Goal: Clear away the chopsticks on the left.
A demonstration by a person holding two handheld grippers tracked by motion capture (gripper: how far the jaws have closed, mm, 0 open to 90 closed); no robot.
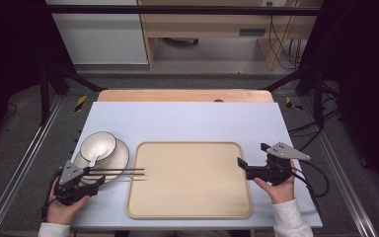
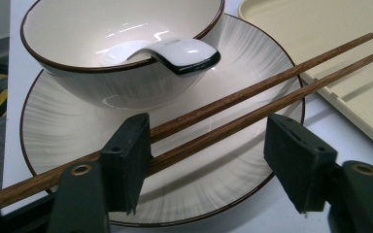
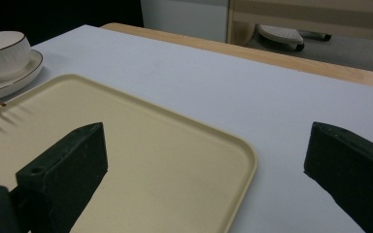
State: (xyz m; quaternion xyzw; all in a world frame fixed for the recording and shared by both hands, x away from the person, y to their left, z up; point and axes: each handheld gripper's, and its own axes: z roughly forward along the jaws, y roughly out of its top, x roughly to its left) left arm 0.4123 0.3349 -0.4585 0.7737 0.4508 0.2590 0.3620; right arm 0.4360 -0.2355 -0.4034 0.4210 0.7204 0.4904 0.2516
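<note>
While the left gripper (image 1: 90,178) sits at the lower left of the high view, its jaws stand partly open around a pair of brown chopsticks (image 1: 121,171). In the left gripper view the chopsticks (image 2: 252,99) run from the lower left to the upper right; one jaw is against them, the other stands well clear, so nothing is clamped. The chopsticks lie across the front rim of a white plate (image 2: 58,121) with a dark edge, and their tips reach over the left edge of a beige tray (image 1: 190,180). A matching bowl (image 2: 121,58) stands on the plate, with a white spoon (image 2: 175,51) resting in it, handle over the rim.

At the right of the high view the right gripper (image 1: 242,165) hovers beside the tray's right edge, jaws wide apart and holding nothing. Its own view looks across the tray (image 3: 141,145) and the pale table (image 3: 252,97). No brand, label or writing is readable on any item.
</note>
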